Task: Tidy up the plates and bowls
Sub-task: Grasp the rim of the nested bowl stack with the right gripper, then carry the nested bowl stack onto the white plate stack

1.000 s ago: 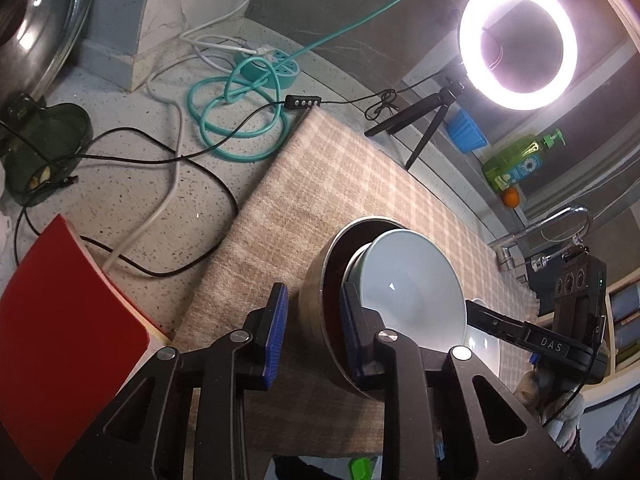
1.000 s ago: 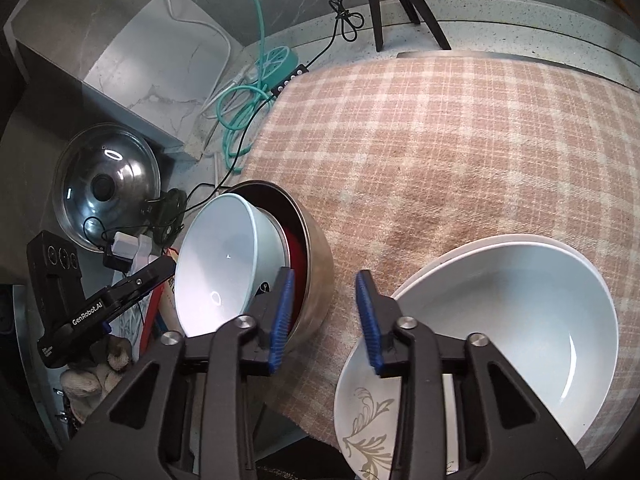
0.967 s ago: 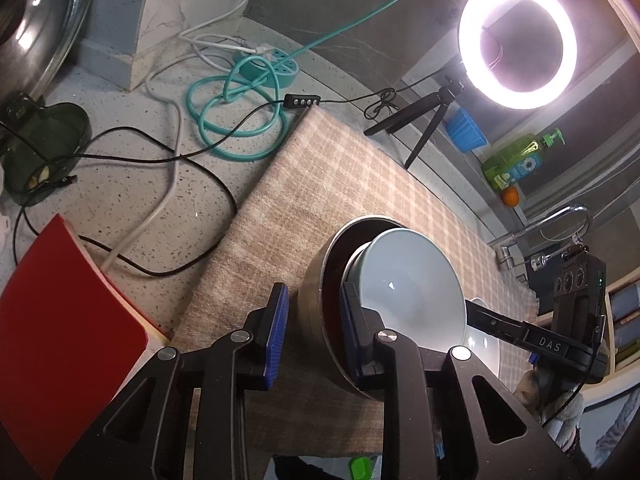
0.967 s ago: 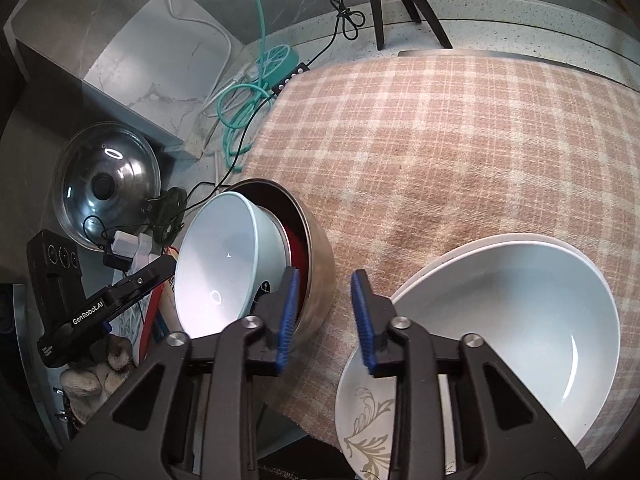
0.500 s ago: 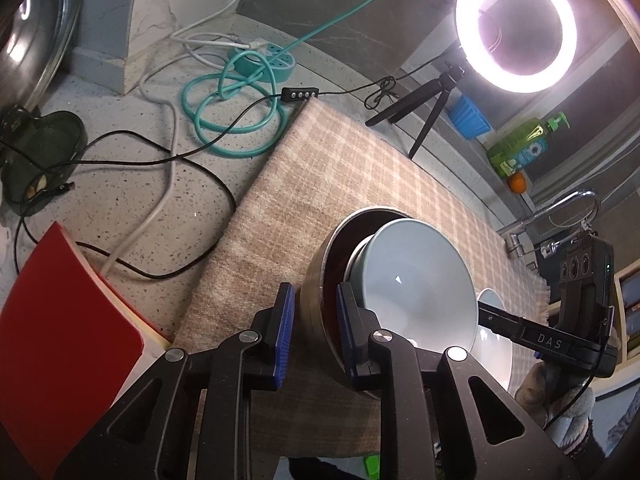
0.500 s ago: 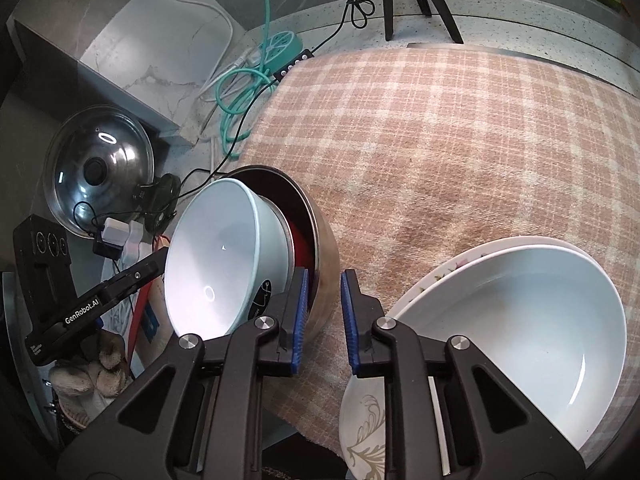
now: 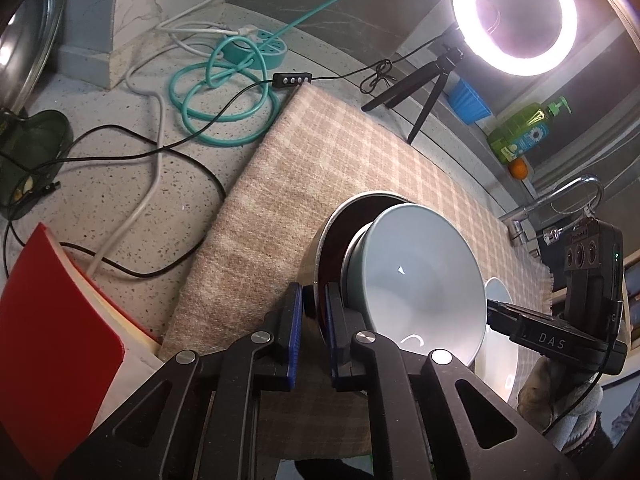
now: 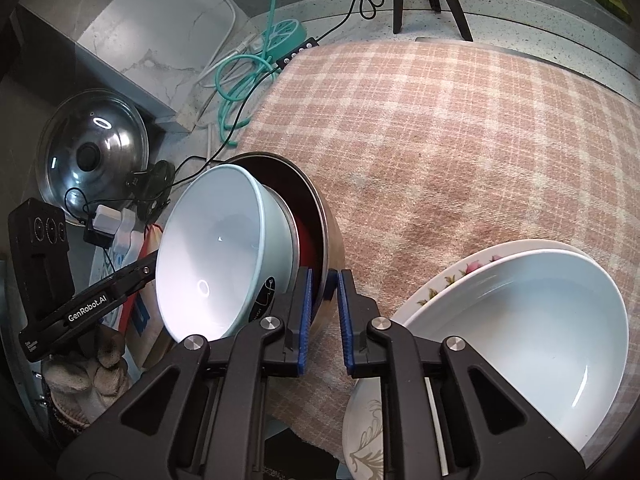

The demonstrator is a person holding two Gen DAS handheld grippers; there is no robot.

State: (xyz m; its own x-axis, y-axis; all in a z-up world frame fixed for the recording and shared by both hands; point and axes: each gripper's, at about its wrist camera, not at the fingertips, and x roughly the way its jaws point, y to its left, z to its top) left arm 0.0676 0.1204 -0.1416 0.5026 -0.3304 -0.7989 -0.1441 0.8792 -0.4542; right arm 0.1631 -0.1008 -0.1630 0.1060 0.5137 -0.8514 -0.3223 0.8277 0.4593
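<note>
Speckled stone forms the surface [image 7: 100, 200], with a plaid cloth [image 7: 340, 168] spread over it. From the left wrist view, a lit ring lamp [image 7: 516, 16] stands on a tripod at the far edge, and a teal cable [image 7: 224, 100] lies coiled beside the cloth. A steel bowl [image 7: 320, 248] sits tilted on the cloth with a pale blue bowl [image 7: 416, 284] nested in it. The left tongs [image 7: 310, 322] are nearly closed, pinching the steel bowl's rim between their blue pads. A red book [image 7: 48, 328] lies at the lower left.

From the right wrist view, the right tongs [image 8: 323, 318] likewise clamp the steel bowl [image 8: 332, 240] at its near rim, almost shut, the blue bowl [image 8: 216, 248] leaning inside. Just to the right, a white bowl [image 8: 532, 320] rests on a flowered plate [image 8: 452, 276], well apart from a pot lid [image 8: 92, 156] at the left.
</note>
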